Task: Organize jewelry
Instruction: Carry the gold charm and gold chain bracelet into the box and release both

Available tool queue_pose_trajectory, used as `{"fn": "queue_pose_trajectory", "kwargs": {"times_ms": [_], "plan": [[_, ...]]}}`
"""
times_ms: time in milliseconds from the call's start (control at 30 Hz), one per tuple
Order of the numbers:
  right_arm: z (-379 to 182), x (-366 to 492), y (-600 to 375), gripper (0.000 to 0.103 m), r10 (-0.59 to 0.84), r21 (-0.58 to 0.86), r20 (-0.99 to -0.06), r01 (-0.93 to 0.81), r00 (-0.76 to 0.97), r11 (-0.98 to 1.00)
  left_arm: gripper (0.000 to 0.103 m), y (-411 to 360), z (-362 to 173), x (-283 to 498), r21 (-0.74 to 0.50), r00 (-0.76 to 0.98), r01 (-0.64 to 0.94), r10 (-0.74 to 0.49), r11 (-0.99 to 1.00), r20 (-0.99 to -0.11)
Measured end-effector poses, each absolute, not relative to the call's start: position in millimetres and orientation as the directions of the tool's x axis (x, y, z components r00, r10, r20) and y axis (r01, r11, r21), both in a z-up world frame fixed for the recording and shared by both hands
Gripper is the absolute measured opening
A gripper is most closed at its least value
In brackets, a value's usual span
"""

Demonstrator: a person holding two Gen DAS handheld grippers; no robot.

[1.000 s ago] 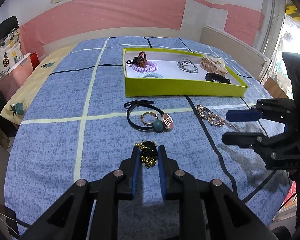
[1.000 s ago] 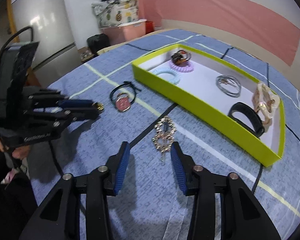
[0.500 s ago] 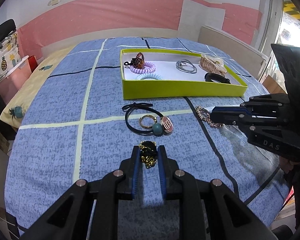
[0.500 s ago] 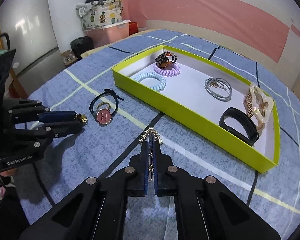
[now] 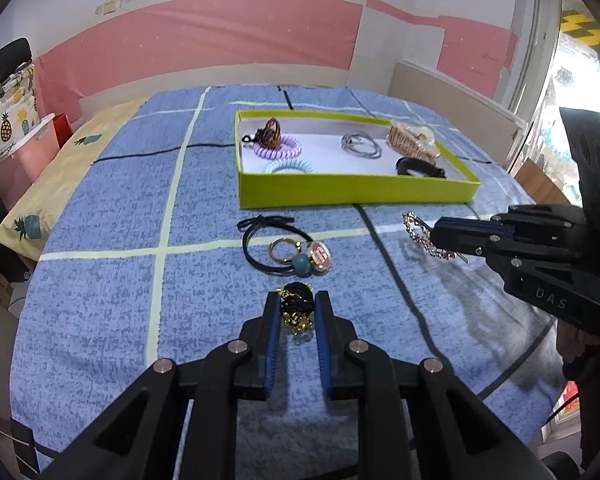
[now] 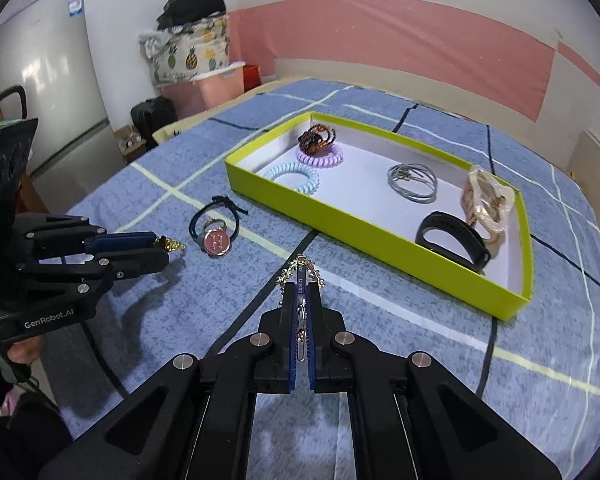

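Jewelry is being gathered piece by piece. A gold rhinestone clip (image 6: 300, 276) is pinched between the pressed-together fingers of the right gripper (image 6: 300, 280), just clear of the blue bedspread (image 6: 380, 320). The left gripper (image 5: 296, 308) is closed around a black-and-gold hair tie (image 5: 296, 306) that seems to rest on the cloth. Transfer is judged the step in hand: both pieces must be carried over the near wall of the green tray (image 6: 340, 224). Bare floor is offered mid-tray; a charm hair tie (image 6: 216, 236) lies in between.

rhinestone clip (image 6: 300, 276) between right gripper (image 6: 300, 300) fingers
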State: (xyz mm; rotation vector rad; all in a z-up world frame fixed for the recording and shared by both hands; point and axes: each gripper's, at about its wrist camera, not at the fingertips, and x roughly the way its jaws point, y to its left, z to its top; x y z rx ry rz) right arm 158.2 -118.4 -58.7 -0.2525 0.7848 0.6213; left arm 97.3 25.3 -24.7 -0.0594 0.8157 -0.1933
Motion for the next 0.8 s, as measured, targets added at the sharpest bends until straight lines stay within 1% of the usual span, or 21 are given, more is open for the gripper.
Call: {"fn": "queue_pose_trajectory", "kwargs": {"times_ms": [367,800], "plan": [[-30,151,-134,0.003,0.45,0.049,-0.66,-0.563,0.602,0.825,0.017,24,5,96,-0.132,0.708,0.169,-0.214,0.977,-0.673],[-14,179,-132,0.003,0.446,0.054,-0.639,-0.542,0.627,0.839,0.017,15,34,129,-0.097,0.74,0.203,-0.218,0.974,-0.636]]}}
